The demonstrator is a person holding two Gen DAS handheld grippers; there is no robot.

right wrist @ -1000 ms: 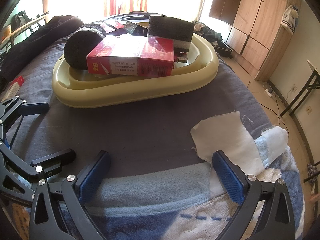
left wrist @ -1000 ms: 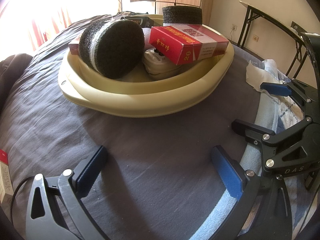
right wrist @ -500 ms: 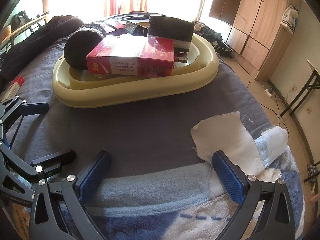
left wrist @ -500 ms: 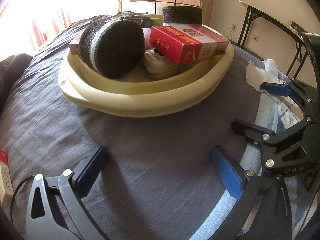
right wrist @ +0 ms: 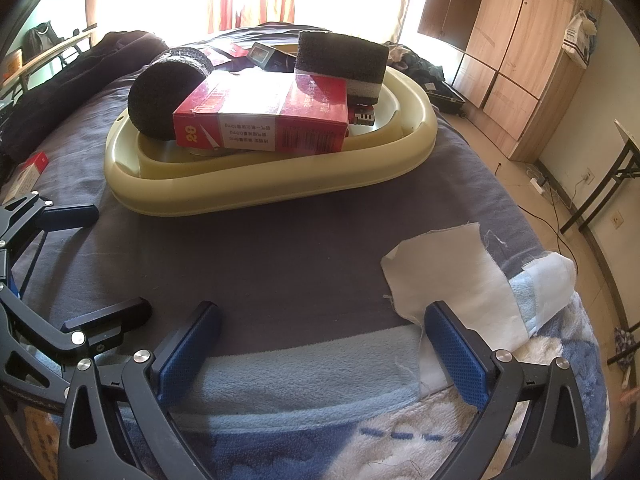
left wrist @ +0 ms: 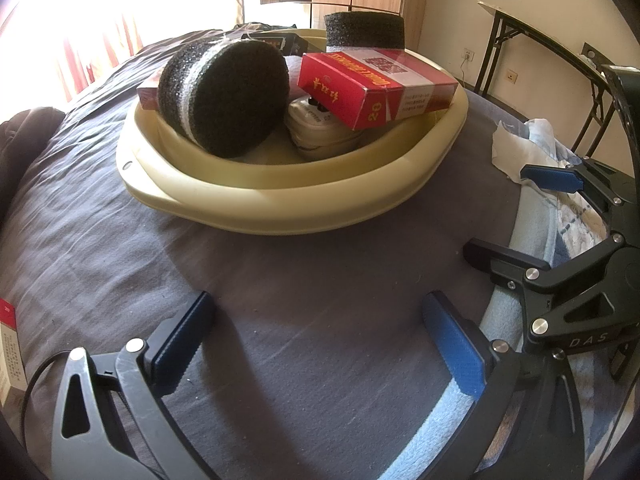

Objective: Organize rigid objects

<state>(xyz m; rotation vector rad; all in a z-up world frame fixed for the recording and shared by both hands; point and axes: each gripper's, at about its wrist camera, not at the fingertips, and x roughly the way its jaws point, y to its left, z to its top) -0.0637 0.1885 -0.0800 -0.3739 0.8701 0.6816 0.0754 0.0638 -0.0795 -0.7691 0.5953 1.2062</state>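
Observation:
A cream plastic basin sits on the grey bedsheet ahead of both grippers. Inside lie a round black foam disc, a red carton, a black foam block and a white device under the carton. My left gripper is open and holds nothing, low over the sheet short of the basin. My right gripper is open too, over the blue blanket, with nothing between its fingers.
A white cloth lies at the right beside the blue blanket. A small red-and-white box rests on the sheet at the left. Dark clothing, a wardrobe and a folding table surround the bed.

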